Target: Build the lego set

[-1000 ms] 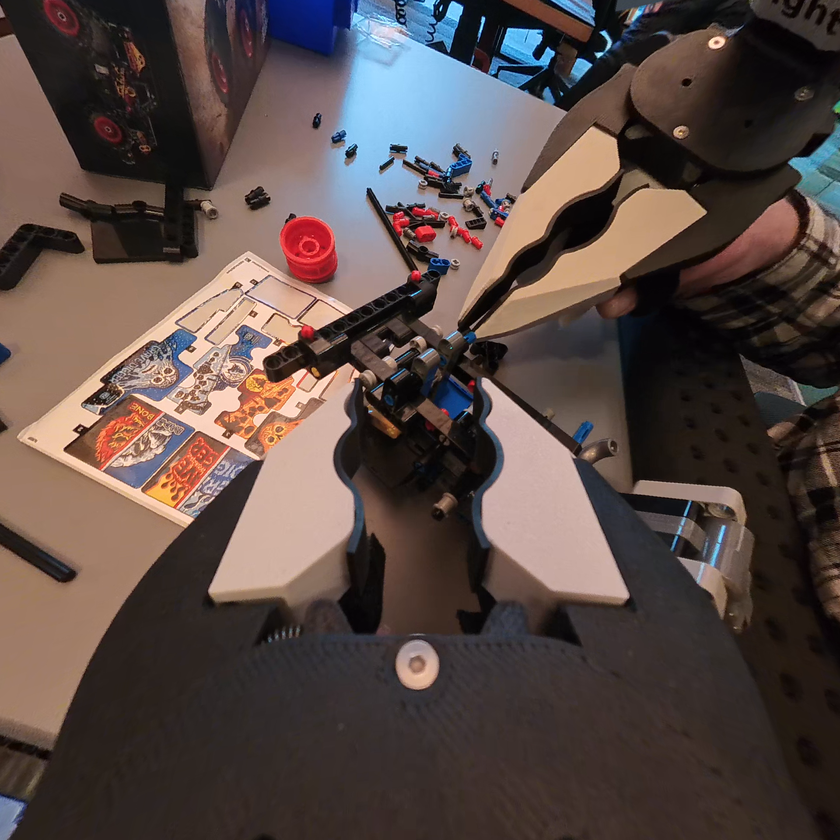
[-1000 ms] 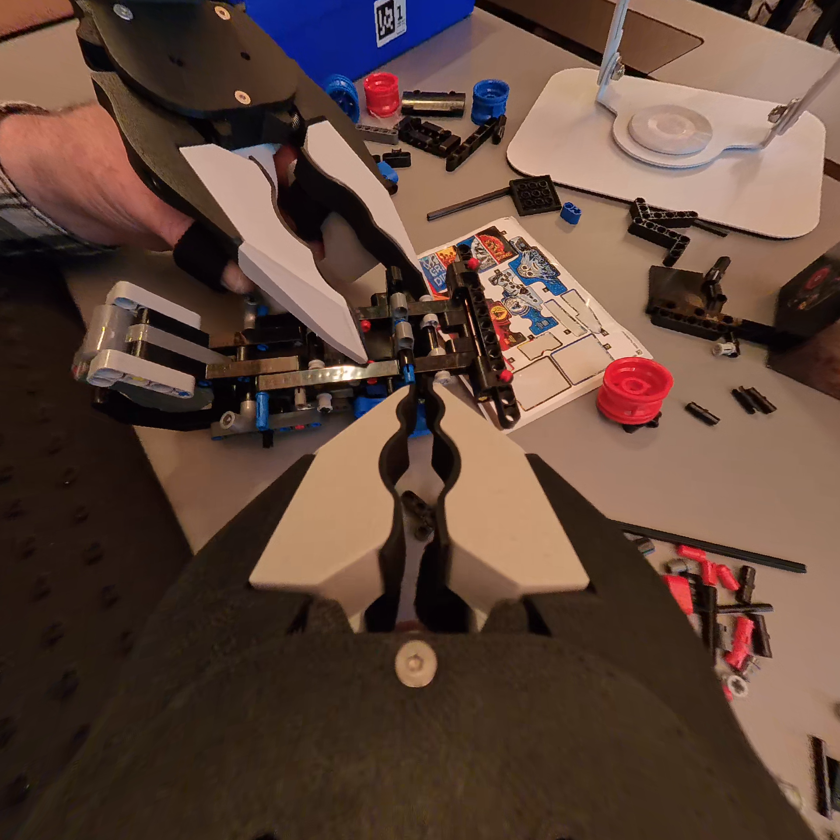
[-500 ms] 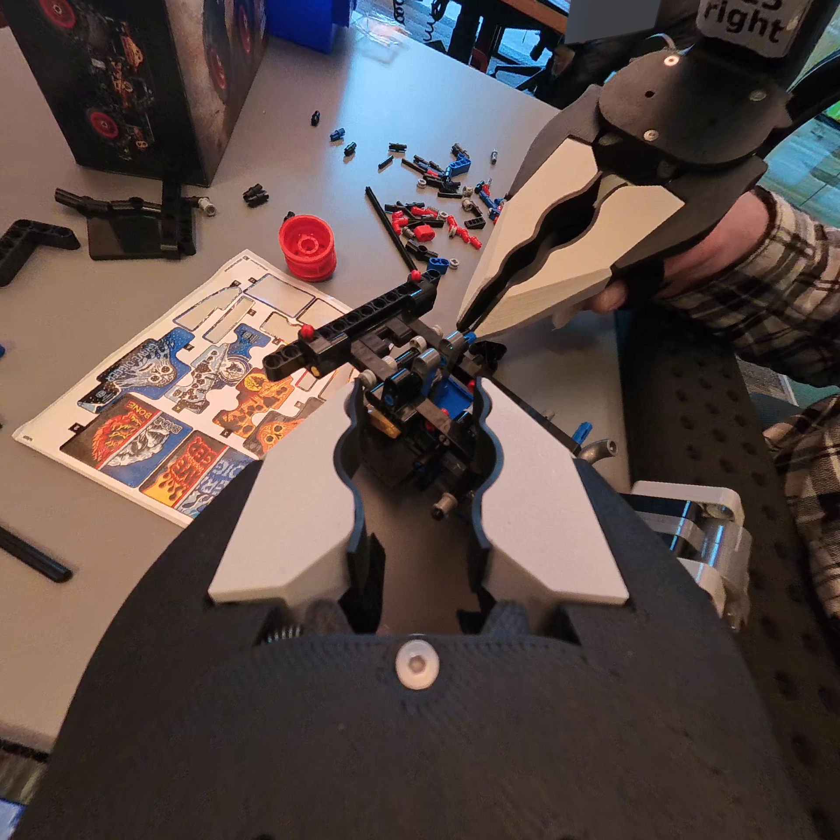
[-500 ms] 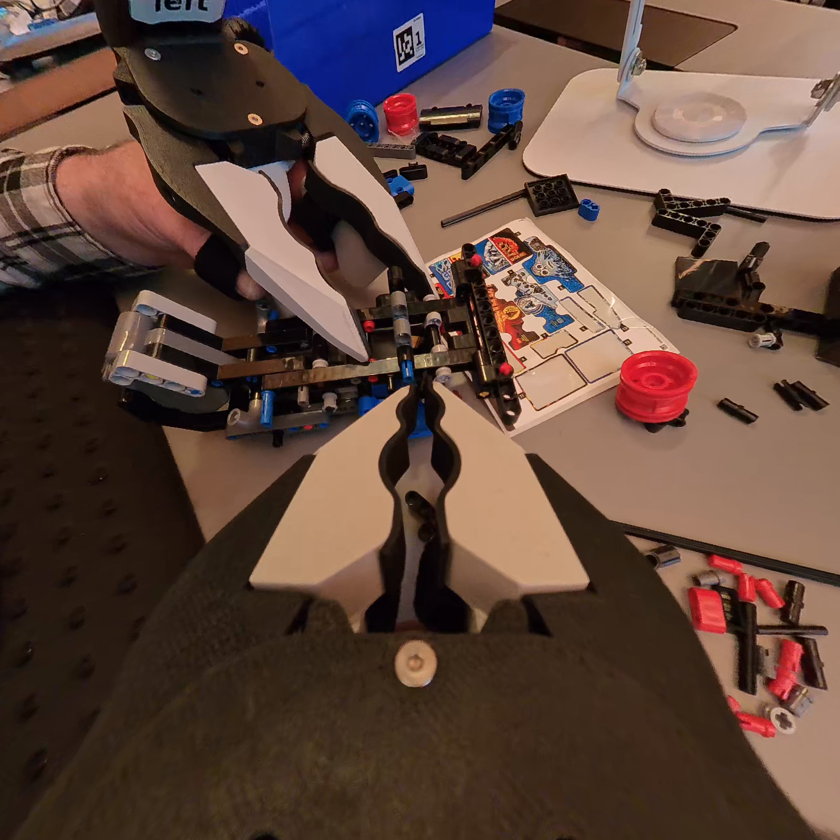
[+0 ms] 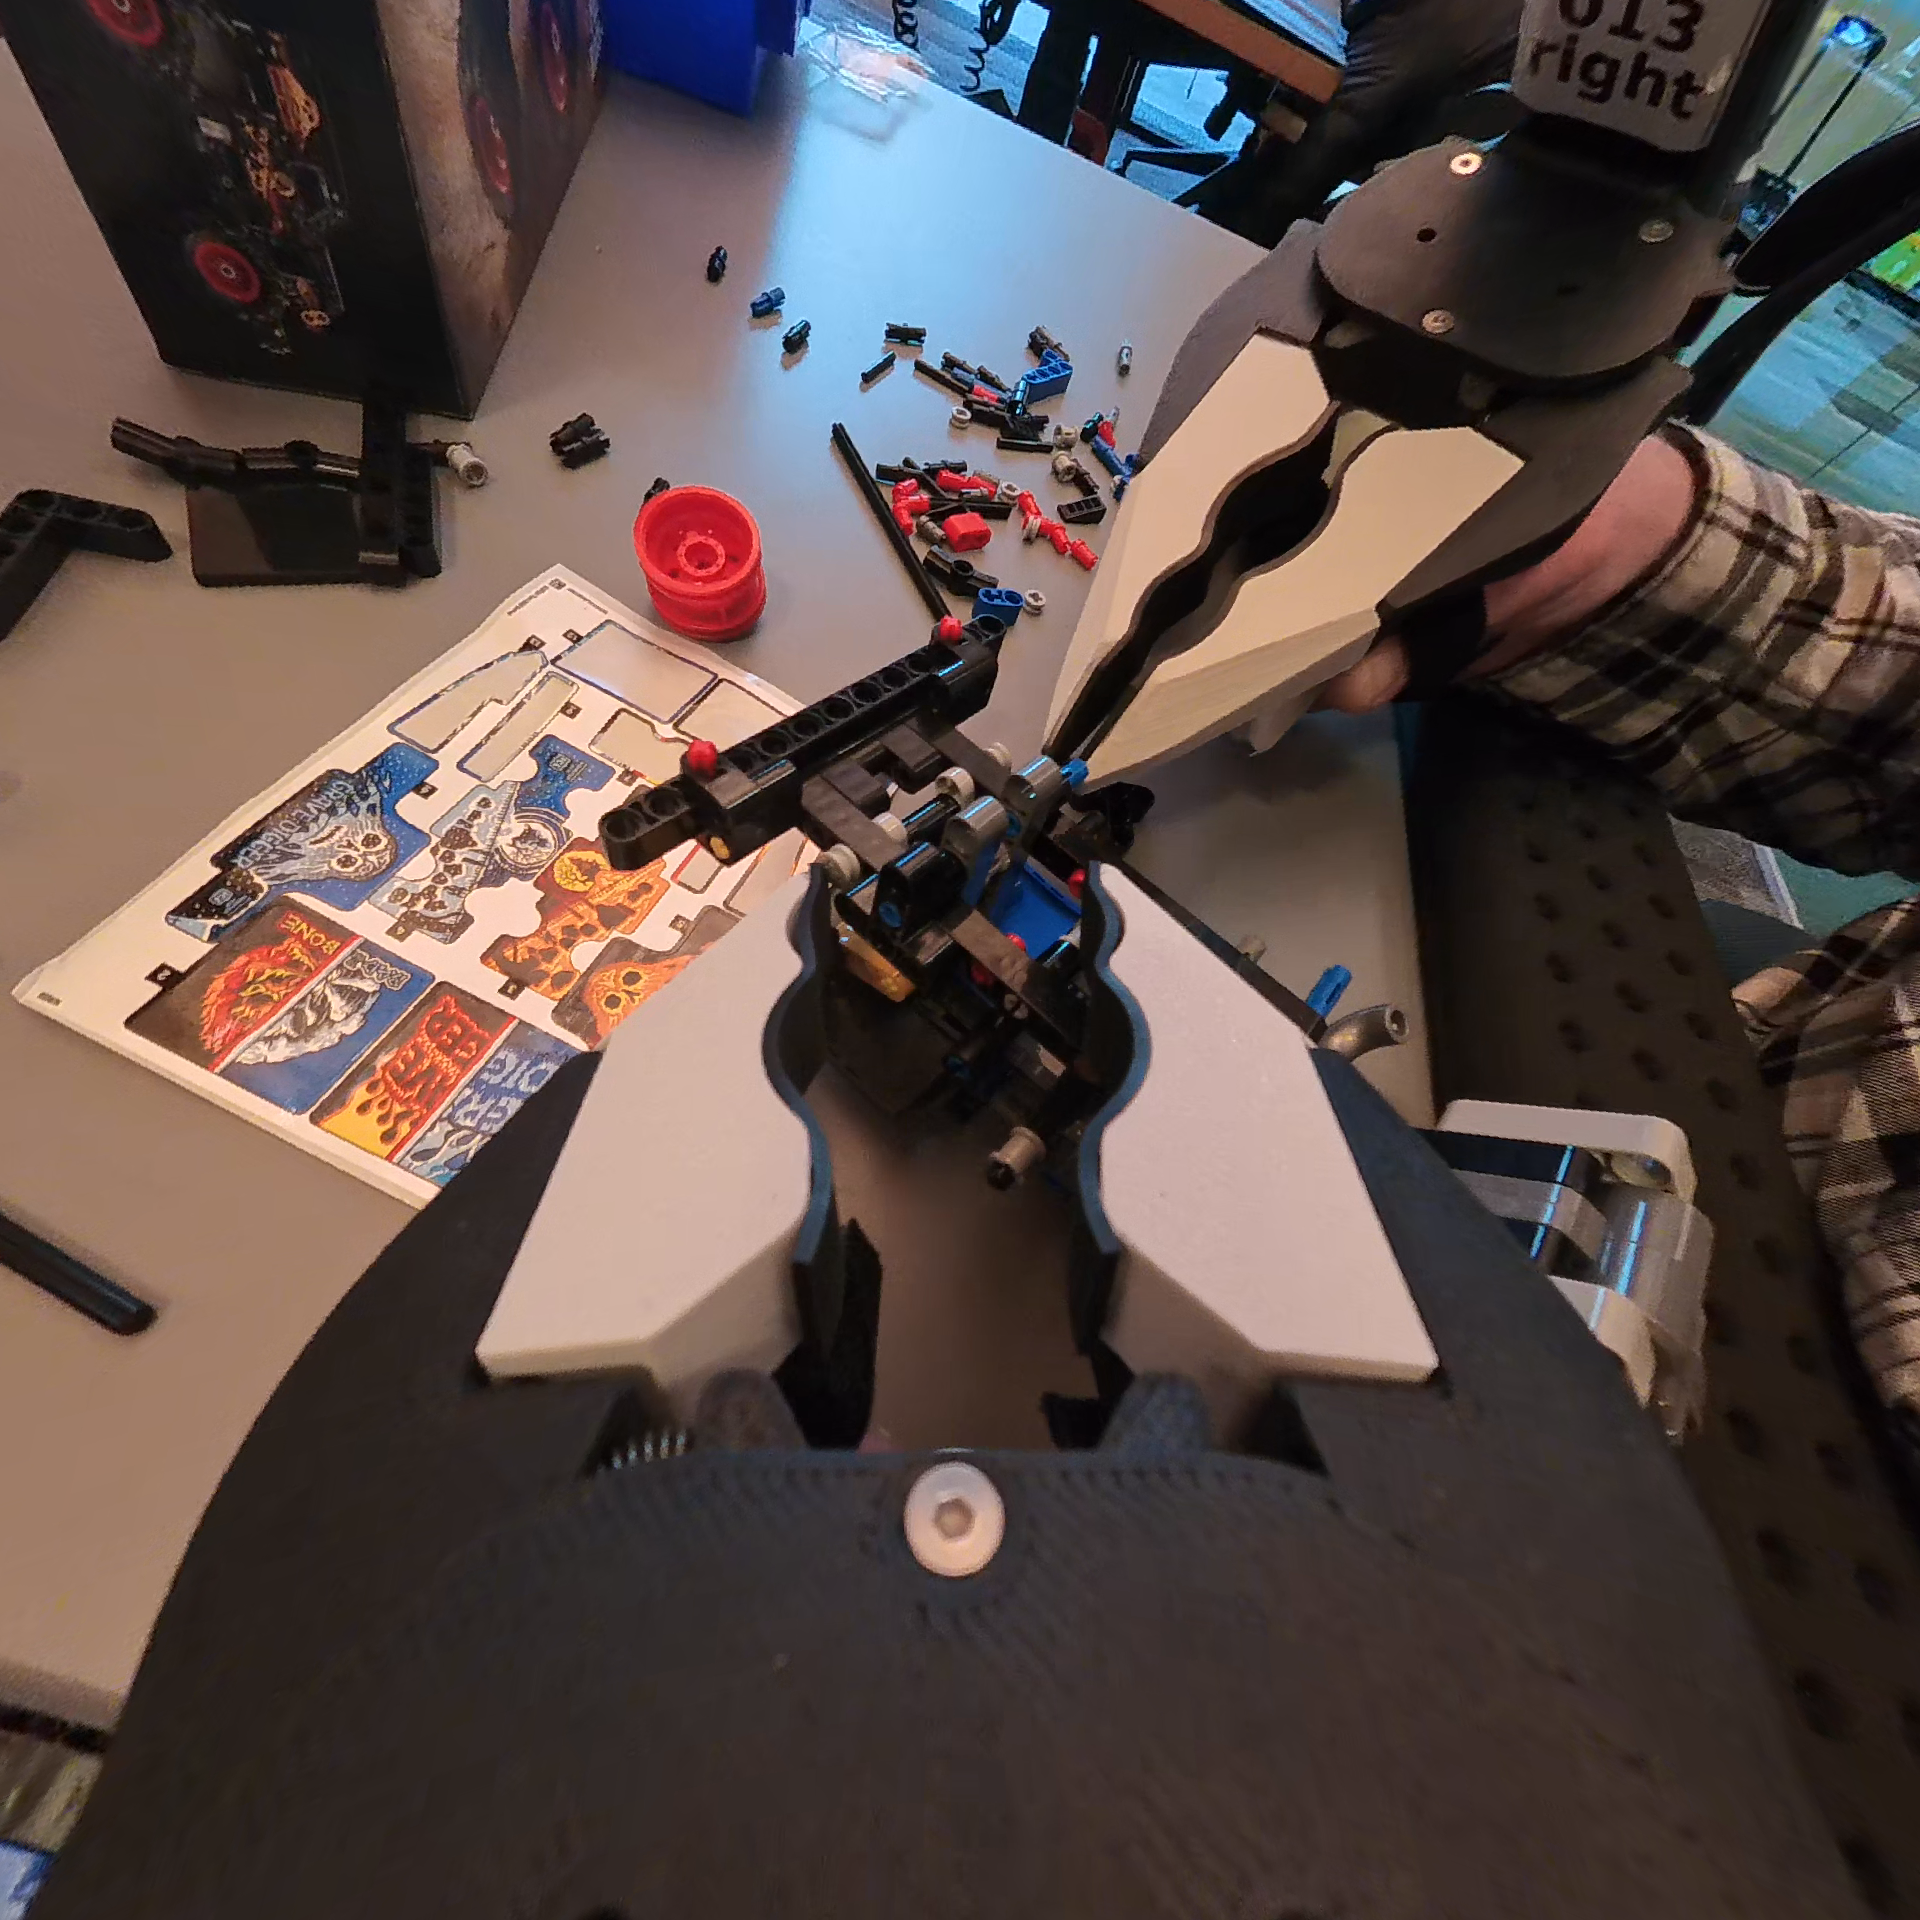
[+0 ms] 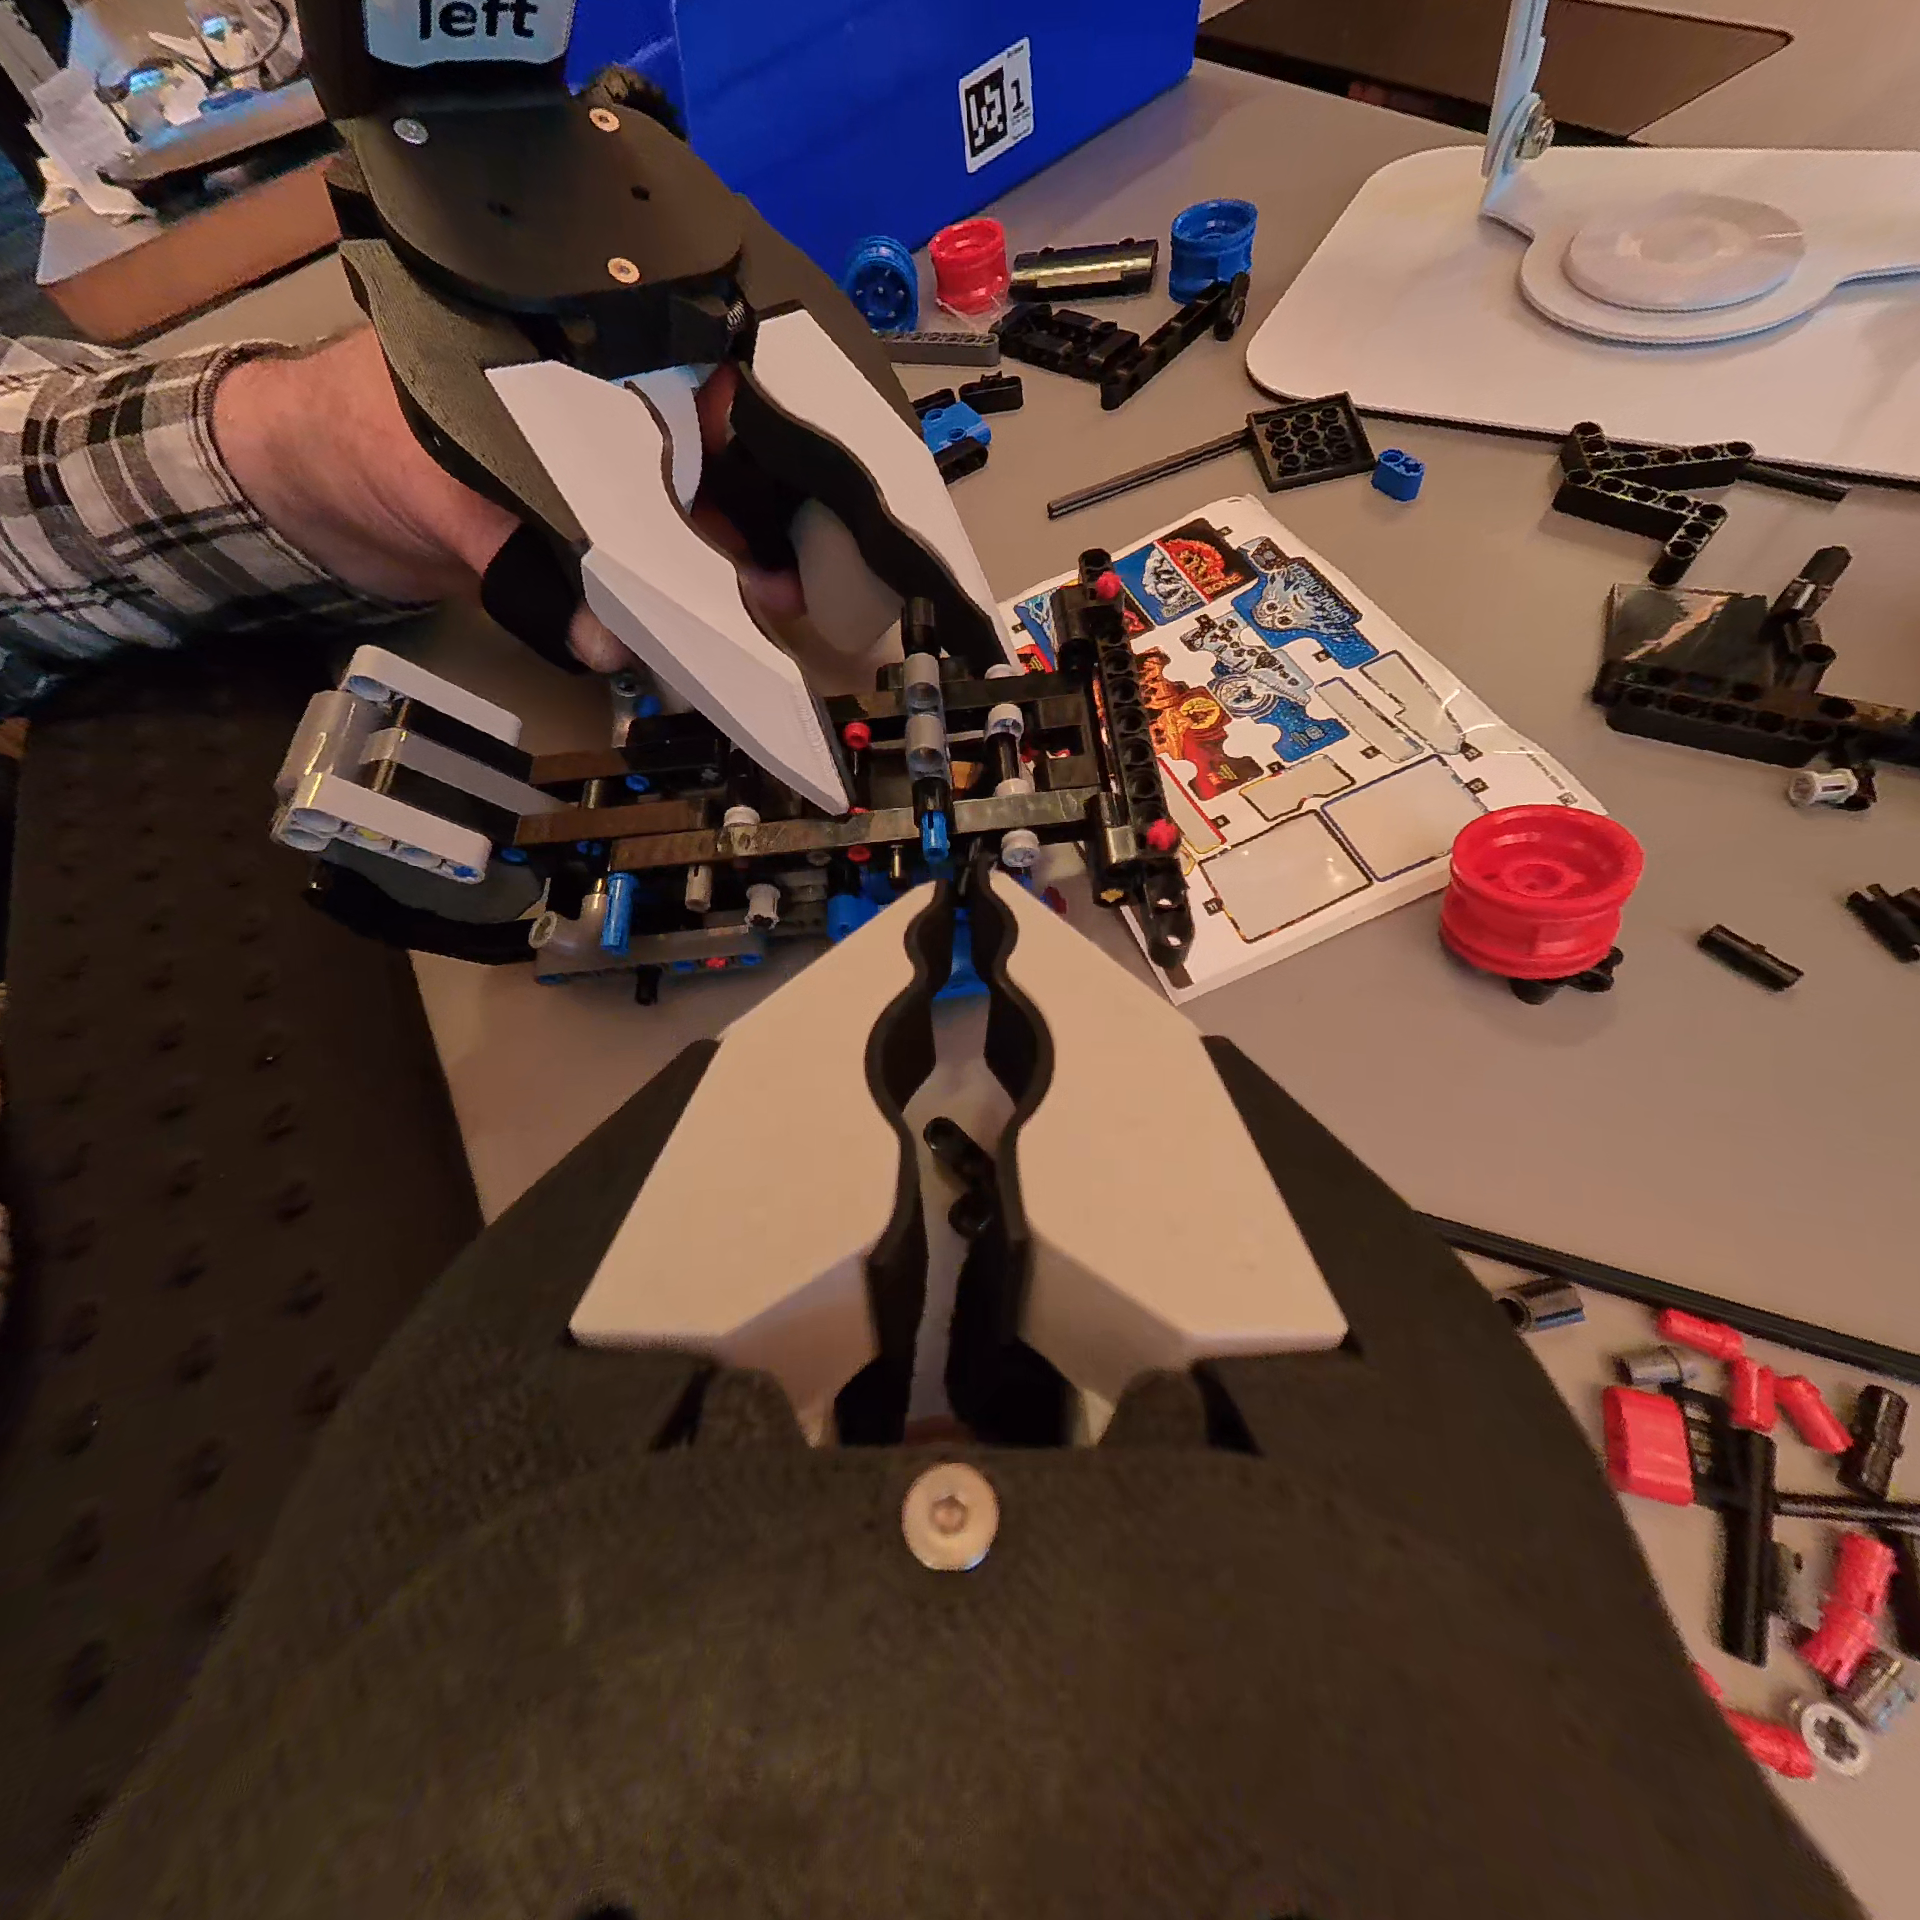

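Here, the left gripper (image 5: pixel 951 914) is clamping the black lego chassis (image 5: pixel 935 914) between its two fingers, holding it over the table's near edge; in the right wrist view this same gripper (image 6: pixel 914 717) is reaching down onto the chassis (image 6: pixel 831 810) from above. The right gripper (image 6: pixel 961 883) is pressing its fingers nearly together, its tips pinching a small blue pin (image 5: pixel 1070 771) at the chassis side; in the left wrist view it (image 5: pixel 1065 753) is angling in from the right.

No open container is showing contents: a dark lego box (image 5: pixel 301 177) is standing closed toward the far left corner, and a blue bin (image 6: pixel 883 114) is sitting at the far edge with its inside hidden.

A sticker sheet (image 5: pixel 416 883) is lying flat just behind the chassis, a red wheel hub (image 5: pixel 701 561) is resting just beyond it, and loose red and black pins (image 5: pixel 987 488) are lying scattered farther back. Bare grey table (image 6: pixel 1351 1091) is lying open to the right of the chassis.

Only the right wrist view is showing the white stand base (image 6: pixel 1610 281), the blue and red hubs (image 6: pixel 1210 244) by the bin, and the grey forked end (image 6: pixel 384 779) of the chassis overhanging the edge above dark perforated matting (image 6: pixel 208 1143).
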`<state>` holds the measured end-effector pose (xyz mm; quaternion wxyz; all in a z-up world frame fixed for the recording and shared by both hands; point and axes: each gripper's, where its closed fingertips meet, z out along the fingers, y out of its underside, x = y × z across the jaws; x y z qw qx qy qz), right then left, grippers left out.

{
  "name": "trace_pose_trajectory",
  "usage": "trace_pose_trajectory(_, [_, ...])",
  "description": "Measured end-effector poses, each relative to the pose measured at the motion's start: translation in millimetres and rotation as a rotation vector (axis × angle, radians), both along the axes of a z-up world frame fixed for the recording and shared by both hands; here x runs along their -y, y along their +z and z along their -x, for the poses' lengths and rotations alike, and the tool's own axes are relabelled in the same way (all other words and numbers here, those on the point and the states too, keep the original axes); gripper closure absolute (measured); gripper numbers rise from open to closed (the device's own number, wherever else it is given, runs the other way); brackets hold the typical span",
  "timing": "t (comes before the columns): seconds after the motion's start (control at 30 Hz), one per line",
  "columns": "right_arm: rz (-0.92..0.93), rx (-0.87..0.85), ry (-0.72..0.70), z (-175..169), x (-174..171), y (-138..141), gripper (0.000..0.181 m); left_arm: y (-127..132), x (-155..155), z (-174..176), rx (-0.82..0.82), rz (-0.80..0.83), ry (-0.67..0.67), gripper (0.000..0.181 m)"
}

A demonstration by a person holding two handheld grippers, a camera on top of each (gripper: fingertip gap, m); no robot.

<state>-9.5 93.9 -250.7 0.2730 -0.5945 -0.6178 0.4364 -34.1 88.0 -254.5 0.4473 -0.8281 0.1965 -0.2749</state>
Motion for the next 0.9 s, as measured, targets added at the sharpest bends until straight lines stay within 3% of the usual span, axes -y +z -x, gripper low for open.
trace_pose_trajectory(0.9, [-0.122,-0.006,0.121,3.6,-1.5,-0.5,0.181,-0.4,0.3,-2.3,0.009,0.008,-0.011,0.135])
